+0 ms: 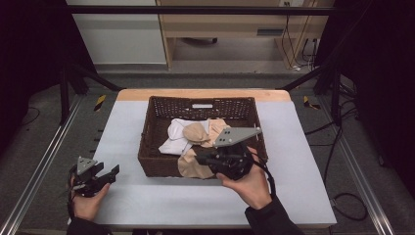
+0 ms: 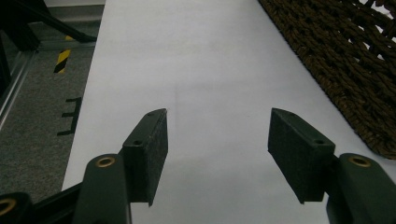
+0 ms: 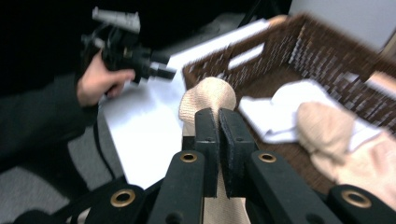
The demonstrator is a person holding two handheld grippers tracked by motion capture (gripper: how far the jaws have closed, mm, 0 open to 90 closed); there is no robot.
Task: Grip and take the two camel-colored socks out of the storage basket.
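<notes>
A brown wicker basket (image 1: 161, 161) stands mid-table and holds white cloth (image 1: 177, 132) and beige socks (image 1: 195, 132). My right gripper (image 1: 200, 157) is at the basket's front wall, shut on a beige sock (image 1: 188, 167) that hangs over the rim. In the right gripper view the jaws (image 3: 218, 114) pinch that knitted beige sock (image 3: 208, 95), with the basket (image 3: 299, 51), white cloth (image 3: 280, 114) and another beige sock (image 3: 327, 130) behind. My left gripper (image 1: 111, 174) hovers over the mat's front left, open and empty (image 2: 217, 154), with the basket's wall (image 2: 345, 70) to its right.
A white mat (image 1: 127, 196) covers the wooden table. Metal rails (image 1: 44, 161) run along both sides, and black cables (image 1: 342, 200) lie on the floor at right. In the right gripper view the person's other hand (image 3: 95, 84) holds the left gripper farther off.
</notes>
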